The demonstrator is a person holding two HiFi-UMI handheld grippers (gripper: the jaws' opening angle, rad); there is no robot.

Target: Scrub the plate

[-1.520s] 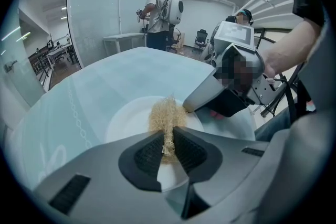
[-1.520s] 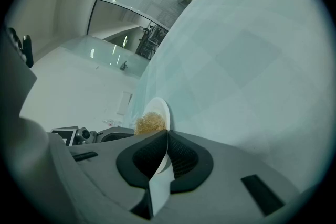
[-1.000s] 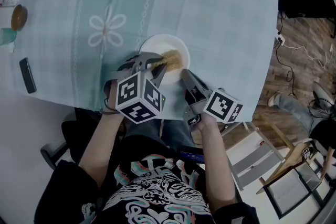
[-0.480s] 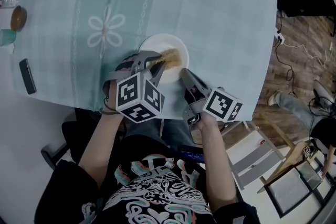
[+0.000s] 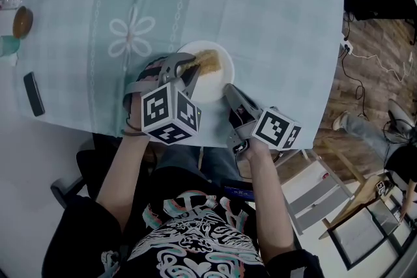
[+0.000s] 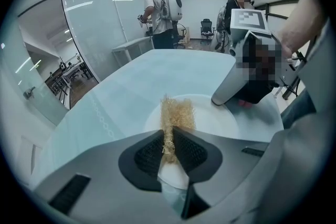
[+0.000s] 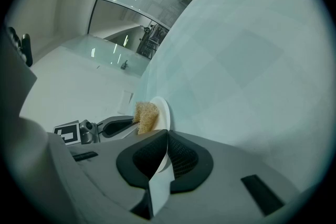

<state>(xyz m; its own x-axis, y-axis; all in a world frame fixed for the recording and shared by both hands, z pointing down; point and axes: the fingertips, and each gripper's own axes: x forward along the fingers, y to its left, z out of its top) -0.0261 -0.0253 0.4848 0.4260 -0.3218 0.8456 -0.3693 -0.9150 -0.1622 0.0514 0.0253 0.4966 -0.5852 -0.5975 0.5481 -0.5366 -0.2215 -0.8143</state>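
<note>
- Your left hand-held gripper (image 5: 187, 69) is clamped on a tan fibrous scrubber (image 5: 208, 62). Its free end rests on the white plate (image 5: 215, 86) just ahead of the jaws.
- Your right hand-held gripper (image 5: 228, 89) is pinched shut on the plate's near rim. Grip firmly there, press down, and sweep in small circles.
- Steer short of the right jaws, just right of the scrubber.
- On the tabletop (image 5: 273, 16), a dark flat object (image 5: 34, 93) lies far left, no obstacle.
</note>
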